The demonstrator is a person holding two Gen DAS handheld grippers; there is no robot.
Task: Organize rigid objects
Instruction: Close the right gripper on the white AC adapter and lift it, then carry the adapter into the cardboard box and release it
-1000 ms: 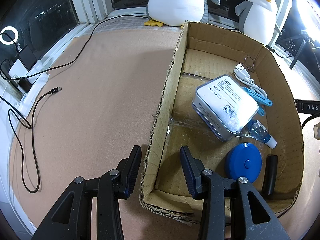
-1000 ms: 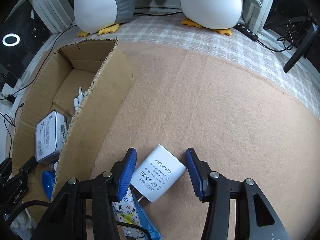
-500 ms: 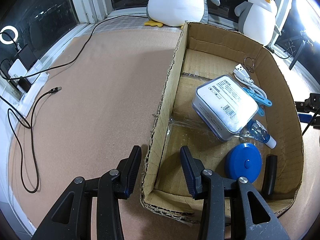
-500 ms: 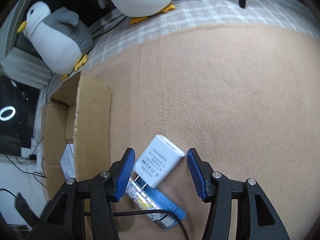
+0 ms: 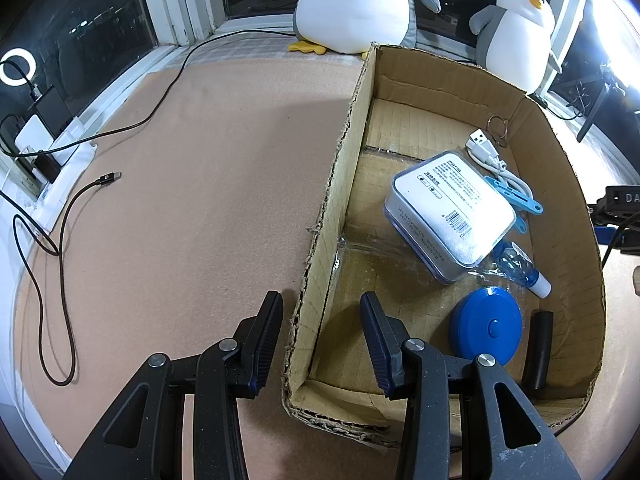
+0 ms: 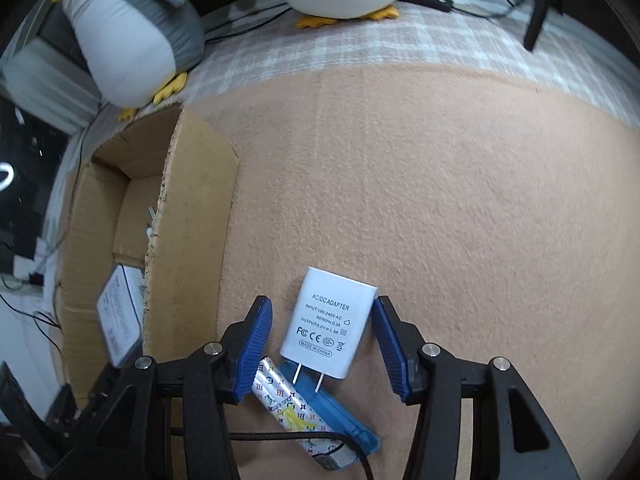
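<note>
The white AC/DC adapter (image 6: 330, 326) lies flat on the tan bench (image 6: 460, 208), prongs toward the camera, between the right claw (image 6: 320, 342) — its jaws closing, right pad touching, left pad apart. Its prongs overlap a blue patterned case (image 6: 304, 412). To the left stands the cardboard box (image 5: 320, 216); the left claw (image 5: 320, 344) straddles its left wall, spread, not pressing.

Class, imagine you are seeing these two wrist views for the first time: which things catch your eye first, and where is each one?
The white AC/DC adapter lies on the tan mat between the right gripper's closing blue fingers, prongs over a patterned blue case. The left gripper straddles the near wall of an open cardboard box holding a white tin and a blue round disc. Two plush penguins sit behind.
</note>
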